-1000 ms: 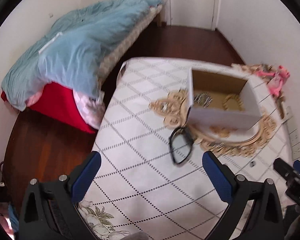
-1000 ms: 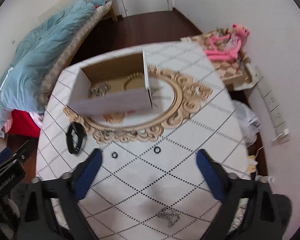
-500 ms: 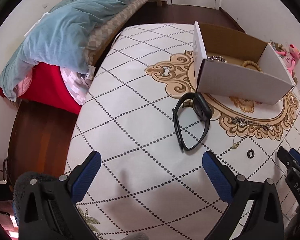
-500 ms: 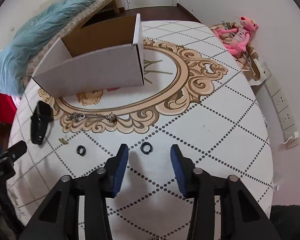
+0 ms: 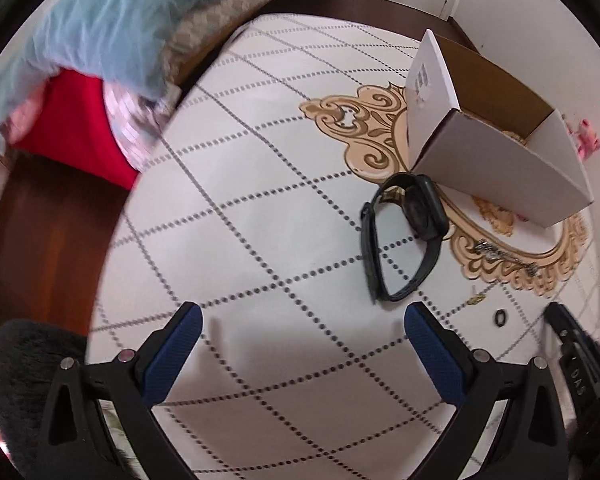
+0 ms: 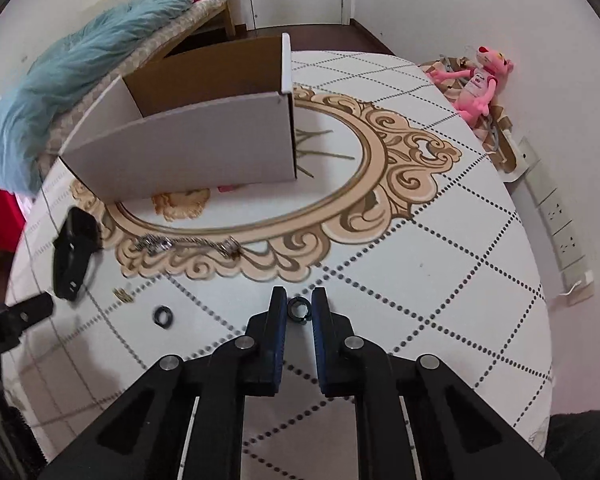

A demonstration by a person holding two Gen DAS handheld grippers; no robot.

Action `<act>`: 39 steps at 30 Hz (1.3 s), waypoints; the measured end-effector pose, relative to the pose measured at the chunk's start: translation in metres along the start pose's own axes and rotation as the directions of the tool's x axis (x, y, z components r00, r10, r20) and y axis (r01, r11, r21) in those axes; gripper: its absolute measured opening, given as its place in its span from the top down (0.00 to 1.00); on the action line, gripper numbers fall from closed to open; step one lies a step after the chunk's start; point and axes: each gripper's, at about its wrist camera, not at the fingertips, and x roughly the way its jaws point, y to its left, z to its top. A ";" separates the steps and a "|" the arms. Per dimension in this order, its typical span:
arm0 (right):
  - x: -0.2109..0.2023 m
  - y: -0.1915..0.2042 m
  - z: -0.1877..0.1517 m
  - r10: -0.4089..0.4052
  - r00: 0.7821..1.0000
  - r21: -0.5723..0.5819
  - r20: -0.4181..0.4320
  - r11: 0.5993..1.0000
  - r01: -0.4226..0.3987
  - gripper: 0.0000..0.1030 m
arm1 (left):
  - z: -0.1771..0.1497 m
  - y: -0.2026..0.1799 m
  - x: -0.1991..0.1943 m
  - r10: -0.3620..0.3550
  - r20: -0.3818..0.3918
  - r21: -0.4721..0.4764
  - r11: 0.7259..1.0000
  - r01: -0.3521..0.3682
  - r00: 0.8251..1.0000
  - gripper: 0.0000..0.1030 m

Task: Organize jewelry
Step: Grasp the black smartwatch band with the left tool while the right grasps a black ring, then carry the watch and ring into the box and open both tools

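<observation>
A: Jewelry's spread over the table [image 6: 440,280]. Biggest thing, the cardboard box [image 6: 188,152], sits well ahead of the right gripper [image 6: 299,310], open top up, prob. the drop spot. Can't see inside from here.

B: And the left gripper [image 5: 302,326]?

A: Fingers spread wide, gripping nothing, hanging over bare cloth. Black smartwatch [image 5: 404,232] lies ahead and to its right, case end just beside the box's near corner. Looks like it's lined up as the left side's next pick, imo.

B: Chain?

A: Silver chain bracelet [image 6: 188,245] stretched flat ahead-left of the right gripper, between it and the box. Not touched.

B: Small stuff?

A: Black ring [image 6: 299,309] sits right between the right fingertips. Jaws narrowed around it; pads look near or just touching, can't tell if it's pinched yet. Low approach makes sense, ring's flat on the cloth. Second black ring [image 6: 163,315] off to the left, and a tiny gold piece [image 6: 123,294] further left, maybe an earring.
</observation>
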 end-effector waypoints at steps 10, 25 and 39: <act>-0.011 0.013 0.016 0.042 0.999 0.021 0.025 0.999 -0.043 0.88 | 0.036 -0.013 0.013 -0.116 -0.017 -0.002 0.993 0.116 0.993 0.31; -0.016 0.007 0.021 0.028 1.000 0.039 0.012 0.999 -0.029 0.87 | 0.035 -0.033 0.010 -0.046 0.034 0.149 0.988 0.041 0.998 0.96; -0.056 0.003 0.043 0.091 0.994 0.046 0.061 0.995 -0.094 0.87 | 0.039 -0.067 -0.075 -0.165 0.138 0.241 0.962 0.129 0.976 0.96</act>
